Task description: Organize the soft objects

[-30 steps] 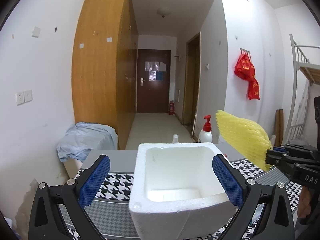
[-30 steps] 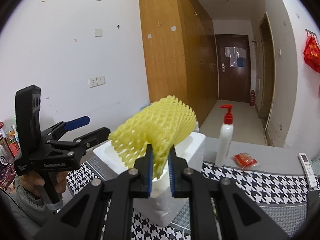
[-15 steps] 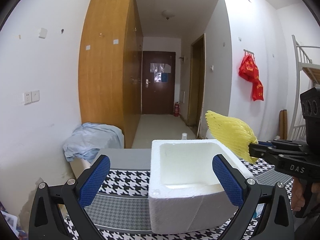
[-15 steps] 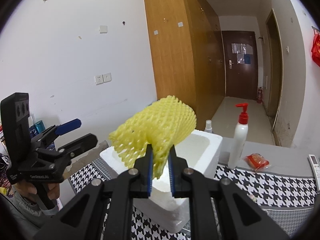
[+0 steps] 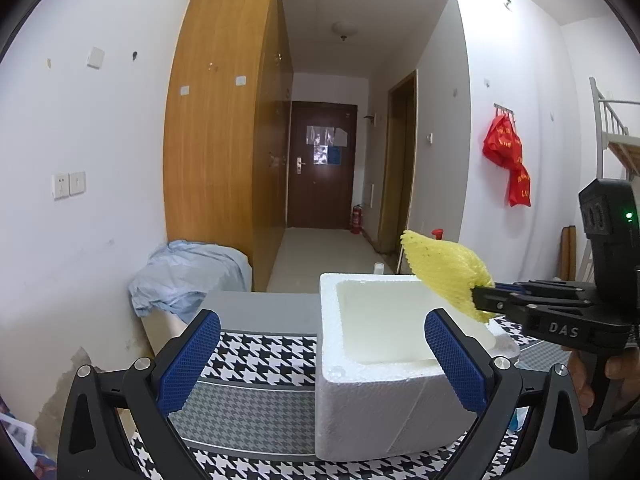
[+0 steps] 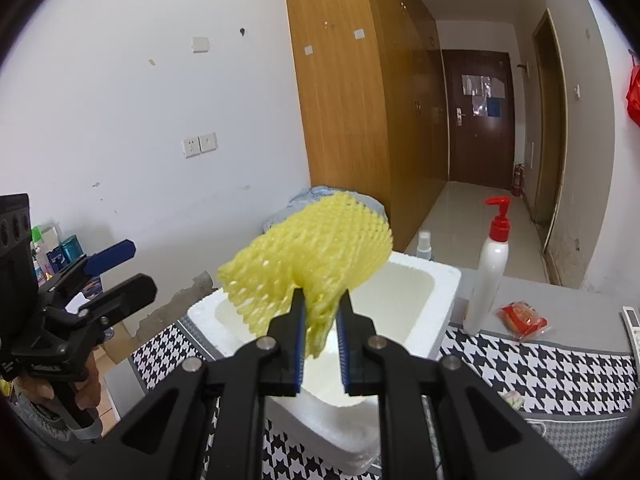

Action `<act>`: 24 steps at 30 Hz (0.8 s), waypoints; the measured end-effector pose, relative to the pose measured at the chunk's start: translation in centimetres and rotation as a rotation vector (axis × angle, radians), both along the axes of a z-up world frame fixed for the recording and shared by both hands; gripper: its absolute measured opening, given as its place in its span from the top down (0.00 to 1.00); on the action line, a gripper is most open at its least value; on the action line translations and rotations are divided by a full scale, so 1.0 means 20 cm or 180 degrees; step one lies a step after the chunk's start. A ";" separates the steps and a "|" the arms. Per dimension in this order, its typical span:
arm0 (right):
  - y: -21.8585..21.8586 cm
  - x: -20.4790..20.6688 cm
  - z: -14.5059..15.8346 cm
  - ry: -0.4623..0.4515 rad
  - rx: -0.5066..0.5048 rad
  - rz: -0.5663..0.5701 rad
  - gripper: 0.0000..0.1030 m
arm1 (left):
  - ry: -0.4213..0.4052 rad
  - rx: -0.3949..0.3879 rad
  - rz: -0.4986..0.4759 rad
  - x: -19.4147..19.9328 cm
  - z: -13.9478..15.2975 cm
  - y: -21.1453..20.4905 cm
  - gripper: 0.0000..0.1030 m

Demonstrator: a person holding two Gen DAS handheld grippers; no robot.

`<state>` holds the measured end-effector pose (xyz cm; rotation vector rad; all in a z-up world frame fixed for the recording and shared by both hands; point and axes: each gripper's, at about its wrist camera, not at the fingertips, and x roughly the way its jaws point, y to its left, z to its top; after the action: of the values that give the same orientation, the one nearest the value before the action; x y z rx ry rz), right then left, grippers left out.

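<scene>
Bright, even indoor light, sharp frames (fisheye-bent, dark corners)

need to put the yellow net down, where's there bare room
The foam box interior looks empty under the yellow foam net. Bare houndstooth cloth lies left of the box. By the pump bottle and red packet it is crowded.
</scene>
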<state>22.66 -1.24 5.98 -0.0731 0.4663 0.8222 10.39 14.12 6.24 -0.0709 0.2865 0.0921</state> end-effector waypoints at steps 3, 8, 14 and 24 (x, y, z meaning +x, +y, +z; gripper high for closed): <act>0.02 0.02 -0.01 0.0045 -0.0038 -0.0002 0.83 | 0.0013 -0.0023 0.0009 0.00 -0.01 0.01 0.01; 0.05 0.04 -0.03 0.0054 -0.0123 -0.0078 0.45 | 0.0014 -0.0036 0.0030 -0.01 -0.01 0.02 0.01; 0.04 -0.01 -0.01 -0.0005 -0.0090 -0.0059 0.31 | 0.0009 -0.0029 0.0032 -0.01 -0.01 0.01 0.01; -0.02 -0.04 0.03 -0.0075 -0.0052 -0.0089 0.29 | 0.0020 -0.0029 0.0041 -0.01 0.00 -0.02 0.01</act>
<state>21.76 -1.65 6.58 -0.0909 0.4510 0.7893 10.10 13.63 6.19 -0.0815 0.2928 0.1039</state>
